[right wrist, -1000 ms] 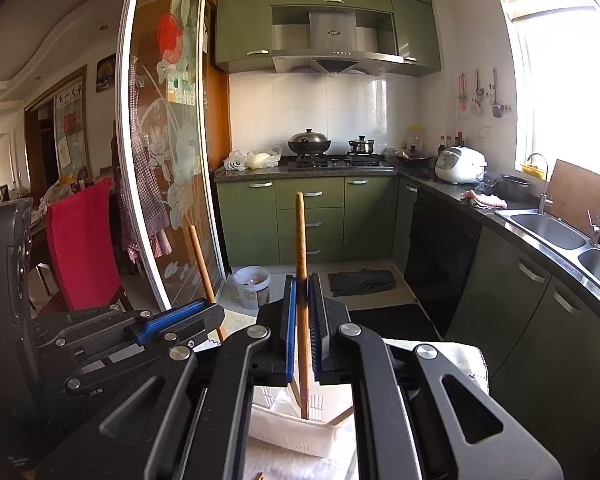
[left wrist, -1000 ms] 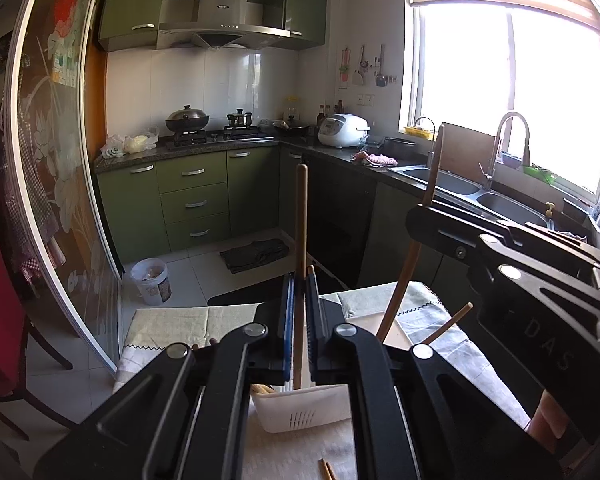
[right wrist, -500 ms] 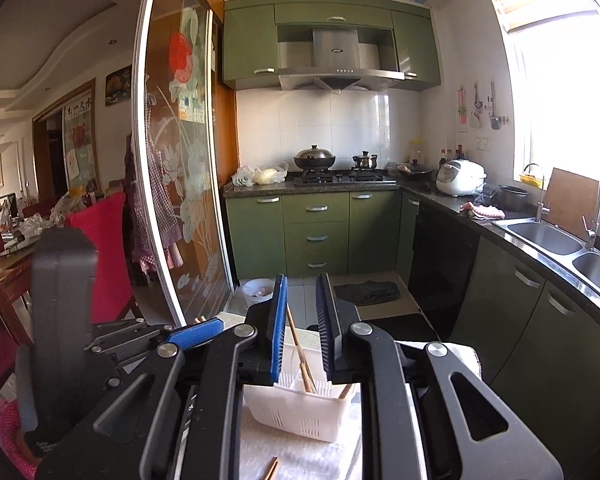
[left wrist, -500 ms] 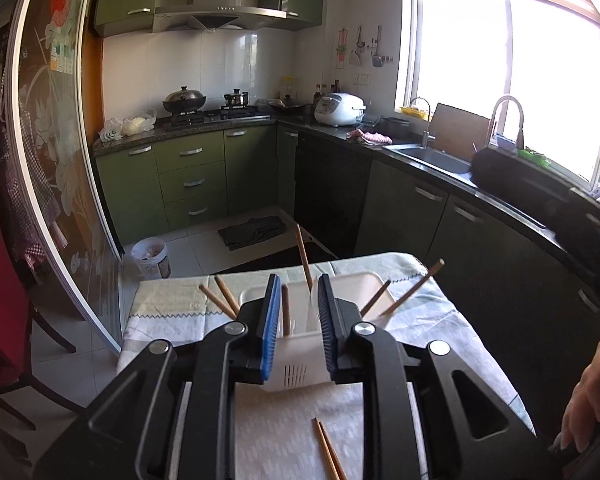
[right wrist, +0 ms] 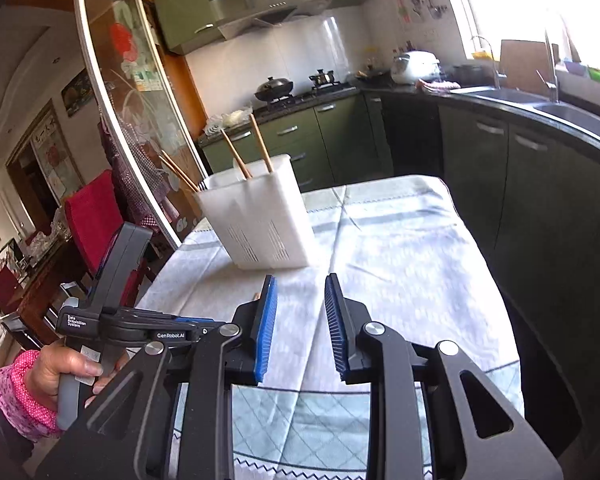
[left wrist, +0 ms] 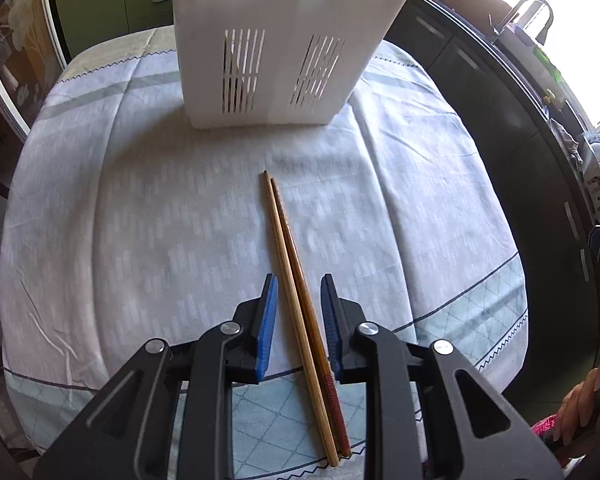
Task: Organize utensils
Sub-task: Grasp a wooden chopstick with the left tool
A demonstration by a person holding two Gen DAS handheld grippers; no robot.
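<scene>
Two brown chopsticks (left wrist: 290,264) lie side by side on the pale tablecloth (left wrist: 140,240), running toward me. My left gripper (left wrist: 298,282) points down over them, open, its blue pads on either side of the pair without touching. Beyond stands the white slotted utensil holder (left wrist: 284,40). In the right wrist view the holder (right wrist: 260,216) has several chopsticks (right wrist: 260,144) standing in it. My right gripper (right wrist: 300,280) hangs open over the cloth in front of it, nothing between its fingers. The left gripper's body (right wrist: 120,320) shows at the left, held by a hand (right wrist: 60,368).
The table's front edge with a blue diamond border (left wrist: 460,312) is close to me. Dark green kitchen cabinets (right wrist: 540,184) and a sink (right wrist: 572,116) run along the right. A red chair (right wrist: 94,220) and a glass sliding door (right wrist: 140,120) stand to the left.
Both grippers let go of the chopsticks they held upright over the holder and opened. The left one dropped and tilted down over the pair on the cloth. The right one pulled back and lower.
</scene>
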